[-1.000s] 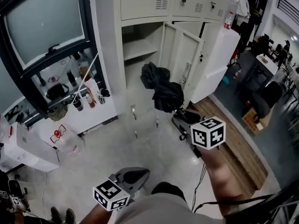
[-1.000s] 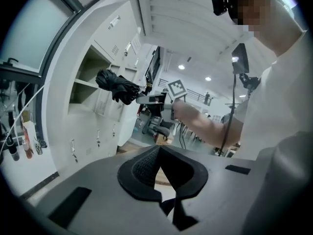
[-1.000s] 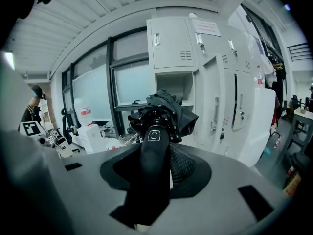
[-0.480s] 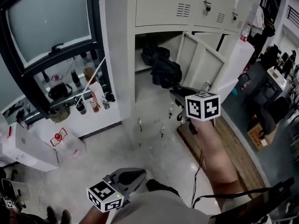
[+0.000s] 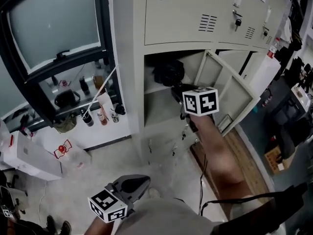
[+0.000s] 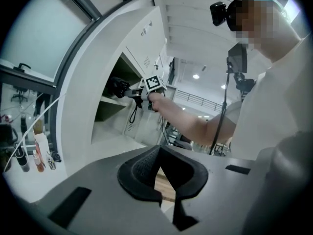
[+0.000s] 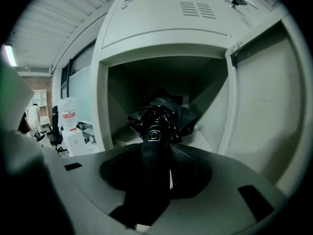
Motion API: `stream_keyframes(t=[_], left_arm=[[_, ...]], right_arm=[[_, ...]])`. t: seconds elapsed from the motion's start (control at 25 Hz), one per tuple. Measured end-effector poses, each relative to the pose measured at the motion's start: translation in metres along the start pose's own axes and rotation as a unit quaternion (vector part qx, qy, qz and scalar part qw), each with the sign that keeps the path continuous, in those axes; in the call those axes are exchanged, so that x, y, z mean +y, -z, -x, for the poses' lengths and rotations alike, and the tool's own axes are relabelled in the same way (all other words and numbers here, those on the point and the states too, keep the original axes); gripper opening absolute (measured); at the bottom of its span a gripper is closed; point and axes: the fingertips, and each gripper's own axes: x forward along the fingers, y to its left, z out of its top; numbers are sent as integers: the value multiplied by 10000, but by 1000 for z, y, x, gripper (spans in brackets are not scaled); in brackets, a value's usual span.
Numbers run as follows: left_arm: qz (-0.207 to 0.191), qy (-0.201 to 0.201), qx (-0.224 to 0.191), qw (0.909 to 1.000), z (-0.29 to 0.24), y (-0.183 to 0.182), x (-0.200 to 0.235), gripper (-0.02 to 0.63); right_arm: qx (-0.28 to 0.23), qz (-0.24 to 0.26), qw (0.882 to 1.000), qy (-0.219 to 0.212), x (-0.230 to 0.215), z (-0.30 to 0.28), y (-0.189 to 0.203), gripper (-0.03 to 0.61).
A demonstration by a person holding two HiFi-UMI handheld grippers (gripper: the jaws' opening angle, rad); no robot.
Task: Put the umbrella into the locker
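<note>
1. The right hand-held gripper (image 7: 156, 168) was clamped on the black handle of the folded umbrella (image 7: 161, 114), with the arm stretched toward the locker (image 5: 195, 18).
2. The umbrella's canopy end sat inside the open compartment, above its shelf (whether it rested there, I could not tell). The handle lay between the jaws.
3. The left hand-held gripper (image 6: 159, 173) hung low by the person's body, jaws together on nothing.
4. Left to do, by my judgement: set the umbrella down, let go and draw back.
</note>
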Motion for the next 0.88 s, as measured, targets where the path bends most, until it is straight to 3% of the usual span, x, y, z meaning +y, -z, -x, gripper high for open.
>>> stream_keyframes(t=[0.48, 0.88], left_arm=[[182, -515, -202, 9983, -30, -19, 57, 11], [235, -662, -258, 9972, -42, -24, 81, 11]], right_arm=[[127, 48, 9999, -86, -32, -101, -24, 152], [398, 229, 9988, -169, -31, -127, -19, 153]])
